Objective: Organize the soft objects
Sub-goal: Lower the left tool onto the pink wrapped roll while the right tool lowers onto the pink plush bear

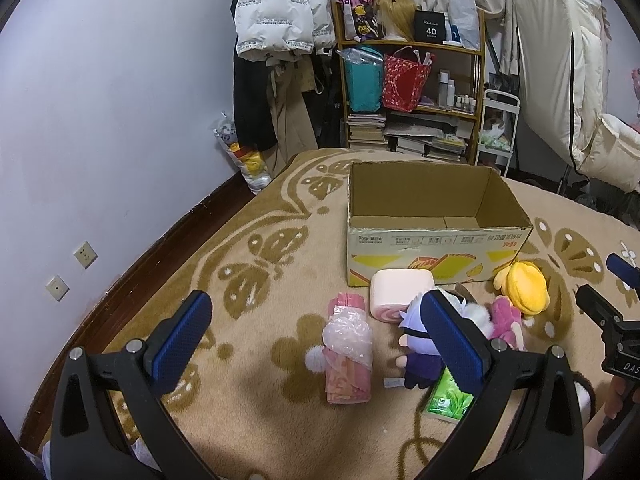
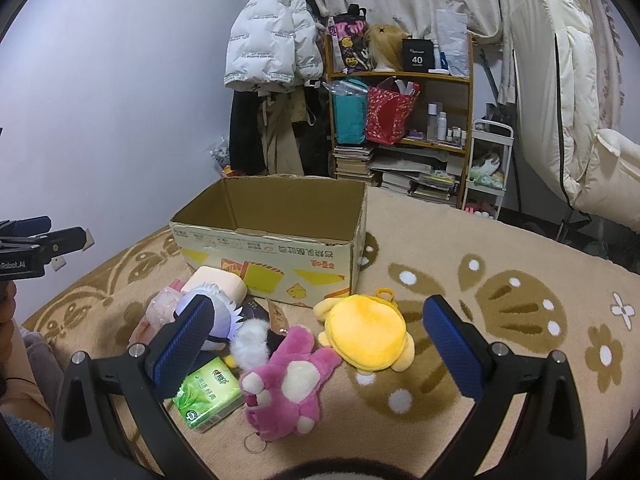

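An open cardboard box (image 1: 436, 264) (image 2: 272, 248) stands empty on a beige patterned blanket. Soft items lie in front of it: a pink plastic-wrapped bundle (image 1: 347, 356), a pink roll-cake cushion (image 1: 400, 292) (image 2: 218, 282), a purple doll (image 1: 416, 356) (image 2: 208, 312), a pink plush bear (image 2: 288, 384) (image 1: 506, 320), a yellow plush (image 2: 366, 336) (image 1: 522, 286) and a green tissue pack (image 2: 208, 396) (image 1: 448, 398). My left gripper (image 1: 312, 336) hangs open above the pink bundle. My right gripper (image 2: 316, 340) hangs open over the pink bear and the yellow plush.
A wall with sockets (image 1: 85, 255) runs along the left. Behind the bed stand a wooden shelf (image 1: 412, 92) of bags and books, hanging coats (image 1: 276, 20) and a white trolley (image 2: 486, 168). Bare blanket (image 2: 520, 280) stretches right of the box.
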Demonstrator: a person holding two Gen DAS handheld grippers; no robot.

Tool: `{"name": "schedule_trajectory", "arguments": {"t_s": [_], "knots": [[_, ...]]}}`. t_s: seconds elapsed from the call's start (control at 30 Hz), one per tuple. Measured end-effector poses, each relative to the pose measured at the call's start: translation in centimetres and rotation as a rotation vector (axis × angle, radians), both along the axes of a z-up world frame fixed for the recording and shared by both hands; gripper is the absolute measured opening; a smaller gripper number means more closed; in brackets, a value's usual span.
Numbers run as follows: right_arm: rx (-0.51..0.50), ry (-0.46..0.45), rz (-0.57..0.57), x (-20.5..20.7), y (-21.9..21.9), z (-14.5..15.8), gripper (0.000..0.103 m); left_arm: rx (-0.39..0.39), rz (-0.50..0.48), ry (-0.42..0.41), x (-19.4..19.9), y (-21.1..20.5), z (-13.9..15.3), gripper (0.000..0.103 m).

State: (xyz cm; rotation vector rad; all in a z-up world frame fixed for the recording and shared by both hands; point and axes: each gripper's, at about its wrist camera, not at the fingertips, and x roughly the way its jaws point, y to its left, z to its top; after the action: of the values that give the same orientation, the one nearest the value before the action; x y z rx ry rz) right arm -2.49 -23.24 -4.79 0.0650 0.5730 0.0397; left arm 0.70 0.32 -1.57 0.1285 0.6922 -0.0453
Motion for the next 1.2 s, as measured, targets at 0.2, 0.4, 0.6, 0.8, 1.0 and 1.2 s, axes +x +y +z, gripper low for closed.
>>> {"name": "schedule_trajectory", "arguments": {"t_s": [0.2,0.4,0.6,0.8,1.0,1.2], "knots": [[-0.012,0.025,-0.001,0.5,0.4,0.1,0.103,0.042,0.001,0.026,0.4,-0.6,-0.1,0.103],[0.005,0.046,0.026,1.1,0.8,-0.2,0.103,0.038,0.002,0.067,1.8,-0.7,-0.6,0.103],[0.031,0.066,0.031,2.4,1.2,-0.7,0.103,0.039,0.001,0.078,3.5,-0.9,-1.1,0.103],[0.049,0.109,0.018,4.1,1.7,-1.8,0.103,0.018,-0.03,0.124,5.6,-1.2,-2.2,0.103],[0.071,0.143,0.019,5.7,2.1,-3.0,0.103,-0.028,-0.038,0.191,7.8,-1.1,-3.5,0.103],[0.059,0.191,0.029,6.6,2.6,-4.6,0.103,-0.01,-0.02,0.29,9.5,-1.1,-6.0,0.103]]}}
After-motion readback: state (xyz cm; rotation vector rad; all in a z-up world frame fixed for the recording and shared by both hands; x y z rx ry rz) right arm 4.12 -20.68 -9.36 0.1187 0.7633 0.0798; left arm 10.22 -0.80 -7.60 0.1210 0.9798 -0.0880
